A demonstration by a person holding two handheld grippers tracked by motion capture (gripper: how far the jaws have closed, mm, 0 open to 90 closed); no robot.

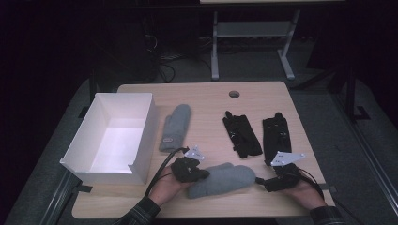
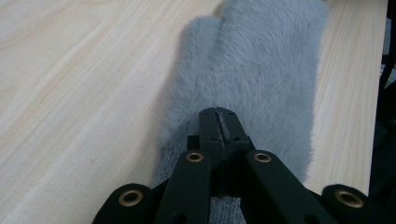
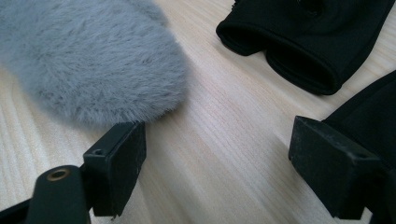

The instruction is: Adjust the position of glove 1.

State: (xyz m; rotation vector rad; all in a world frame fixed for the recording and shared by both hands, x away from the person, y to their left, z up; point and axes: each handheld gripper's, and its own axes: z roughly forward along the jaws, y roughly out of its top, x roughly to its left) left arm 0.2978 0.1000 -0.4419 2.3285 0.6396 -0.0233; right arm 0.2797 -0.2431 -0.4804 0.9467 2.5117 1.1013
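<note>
Fluffy grey fleece mitten (image 1: 224, 178) lies flat near table's (image 1: 206, 96) front edge, long axis across it, rounded tip toward right gripper (image 1: 267, 183), cuff under left gripper (image 2: 218, 122). Left jaws pinched together on cuff fabric. Right jaws wide, nothing between. No legible label on it.

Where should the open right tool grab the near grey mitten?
Probably at its rounded fingertip end, where the near grey mitten lies flat just beside the right tool. Come in level from the right edge, one jaw sliding under the soft, thin tip.
</note>
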